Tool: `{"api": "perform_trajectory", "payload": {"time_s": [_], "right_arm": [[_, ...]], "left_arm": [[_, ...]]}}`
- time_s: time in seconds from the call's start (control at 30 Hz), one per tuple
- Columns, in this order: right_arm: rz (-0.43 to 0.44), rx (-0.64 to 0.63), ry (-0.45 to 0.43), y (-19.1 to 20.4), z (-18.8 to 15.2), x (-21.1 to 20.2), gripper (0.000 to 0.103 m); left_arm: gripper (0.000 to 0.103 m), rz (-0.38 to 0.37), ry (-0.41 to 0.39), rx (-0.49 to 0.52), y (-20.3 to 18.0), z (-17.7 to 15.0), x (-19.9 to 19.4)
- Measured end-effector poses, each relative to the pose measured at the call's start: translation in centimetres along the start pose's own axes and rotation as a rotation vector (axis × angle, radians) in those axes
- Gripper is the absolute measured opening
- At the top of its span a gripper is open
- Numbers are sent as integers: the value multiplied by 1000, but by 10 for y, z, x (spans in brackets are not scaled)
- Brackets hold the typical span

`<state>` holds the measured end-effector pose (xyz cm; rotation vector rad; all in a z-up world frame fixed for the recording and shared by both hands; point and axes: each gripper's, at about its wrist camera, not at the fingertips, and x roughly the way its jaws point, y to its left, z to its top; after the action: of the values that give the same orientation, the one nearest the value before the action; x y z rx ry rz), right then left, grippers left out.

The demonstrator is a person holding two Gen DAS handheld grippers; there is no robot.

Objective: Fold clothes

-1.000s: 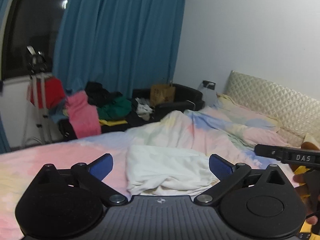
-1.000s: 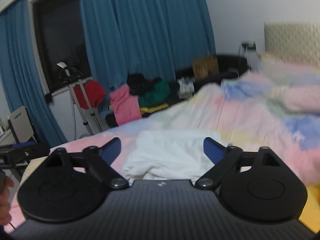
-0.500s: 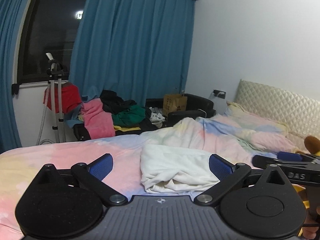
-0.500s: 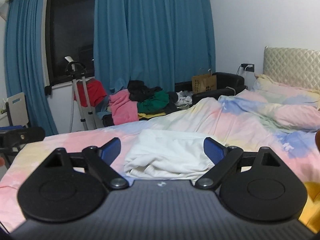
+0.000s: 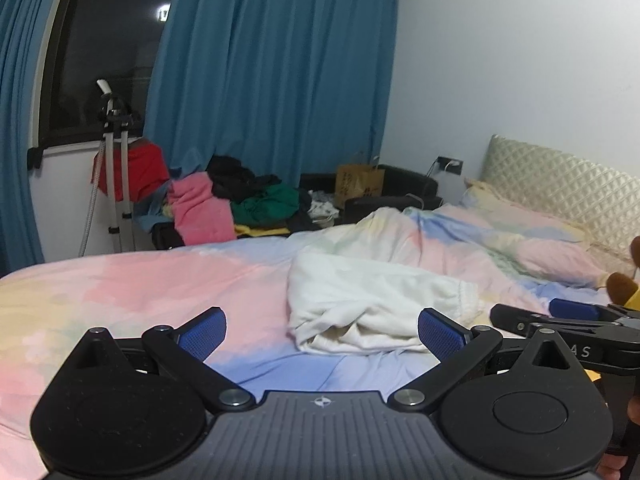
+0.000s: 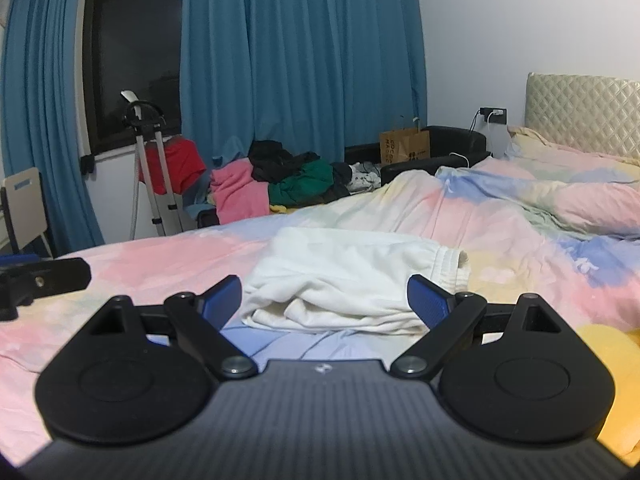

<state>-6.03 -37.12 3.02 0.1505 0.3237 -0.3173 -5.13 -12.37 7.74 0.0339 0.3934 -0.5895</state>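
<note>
The white garment lay crumpled on the pastel bed, out flat where it could be folded; the left gripper and right gripper hung short of it, jaws wide and empty, seemingly ready to pinch its edges.

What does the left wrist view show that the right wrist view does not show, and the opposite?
Only the left wrist view shows the brown soft toy and the open right gripper from the side. Only the right wrist view shows the white chair by the curtain and a yellow object at lower right. Both show the white garment crumpled on the pastel bedspread, and the clothes pile.
</note>
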Motion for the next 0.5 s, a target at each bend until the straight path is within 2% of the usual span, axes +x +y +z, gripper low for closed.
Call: {"api": "perform_trajectory", "payload": {"time_s": [0.3,0.5], "right_arm": [[-28,0,6,-1,-15,13,91],[-56,7,15,-1,-18,16,91]], "left_arm": [[103,17,20,5,4,-11,20],[103,26,18,7,2,-13,19]]}}
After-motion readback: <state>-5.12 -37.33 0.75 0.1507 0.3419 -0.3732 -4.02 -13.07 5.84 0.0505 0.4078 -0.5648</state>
